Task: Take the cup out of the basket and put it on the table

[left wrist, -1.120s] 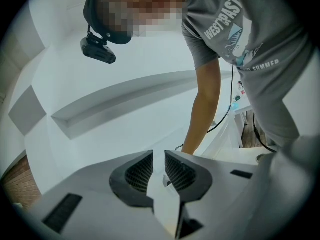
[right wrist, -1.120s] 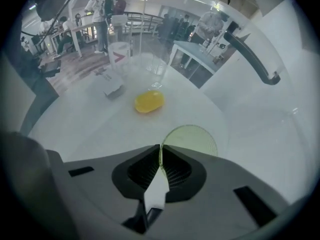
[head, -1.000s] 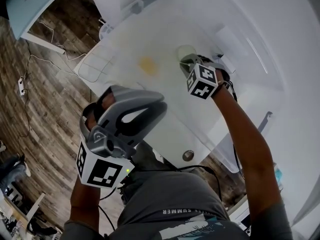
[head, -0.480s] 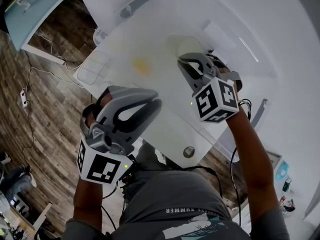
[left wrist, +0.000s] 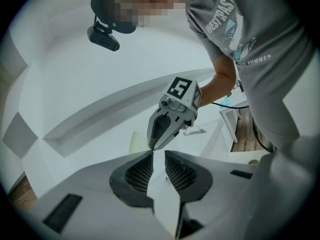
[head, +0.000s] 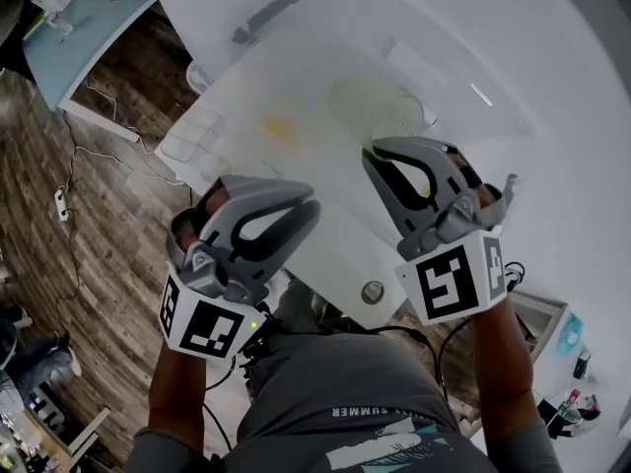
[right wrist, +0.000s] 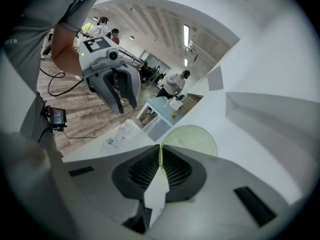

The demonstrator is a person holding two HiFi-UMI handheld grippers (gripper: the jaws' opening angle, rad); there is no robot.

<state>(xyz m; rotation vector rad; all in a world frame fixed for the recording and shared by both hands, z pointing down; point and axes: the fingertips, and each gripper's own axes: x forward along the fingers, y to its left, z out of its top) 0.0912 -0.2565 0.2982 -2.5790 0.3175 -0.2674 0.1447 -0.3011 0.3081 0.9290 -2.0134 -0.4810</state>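
The cup (right wrist: 195,139), thin, light translucent green plastic at frame centre, looks crushable and slippery; the right gripper (right wrist: 160,153) pinches its wall, jaws nearly closed.

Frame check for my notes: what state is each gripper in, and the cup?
Right gripper: shut, pinching the cup's rim.
Cup: translucent green, held by its rim, above the table.
Left gripper: jaws narrowly apart, nothing between them.
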